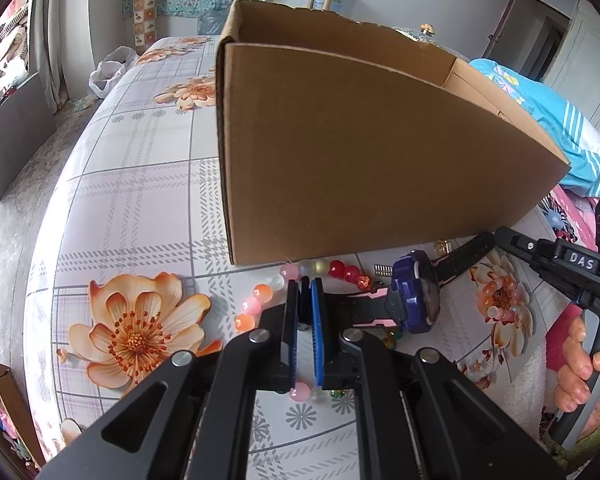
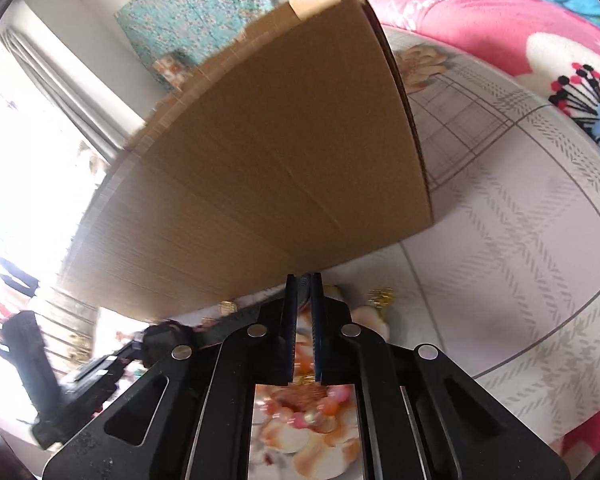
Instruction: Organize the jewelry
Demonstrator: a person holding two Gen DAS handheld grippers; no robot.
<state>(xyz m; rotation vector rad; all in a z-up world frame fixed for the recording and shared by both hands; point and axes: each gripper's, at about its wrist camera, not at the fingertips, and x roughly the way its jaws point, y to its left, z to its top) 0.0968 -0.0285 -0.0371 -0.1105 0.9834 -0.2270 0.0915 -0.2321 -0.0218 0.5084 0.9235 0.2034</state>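
Left wrist view: your left gripper (image 1: 305, 280) points down at the flowered tablecloth (image 1: 140, 184), its blue pads drawn almost together on a dark strap of the purple watch (image 1: 416, 296), which runs between them. A beaded bracelet (image 1: 268, 292) of pink, orange and red beads curves on the cloth around the fingertips, just in front of the near wall of the open cardboard box (image 1: 360, 152). Your watch body lies to the right of the jaws, close beside the box's base. A small gold ring (image 1: 443, 246) sits against the box. Further right, your right gripper (image 1: 500, 236) reaches in toward the watch's far strap, and your right hand (image 1: 580, 372) wraps its handle.

Right wrist view: the picture is blurred. Your right gripper (image 2: 304, 278) has its jaws brought narrowly together; whether anything is pinched at the tips you cannot tell. The cardboard box (image 2: 280, 152) fills the frame just ahead of the fingertips. Gold-coloured jewelry (image 2: 381, 296) lies on the tablecloth (image 2: 520, 240) just right of the tips, and orange-pink beads (image 2: 320, 412) show beneath the fingers. Your left gripper (image 2: 100, 368) appears dark at lower left.
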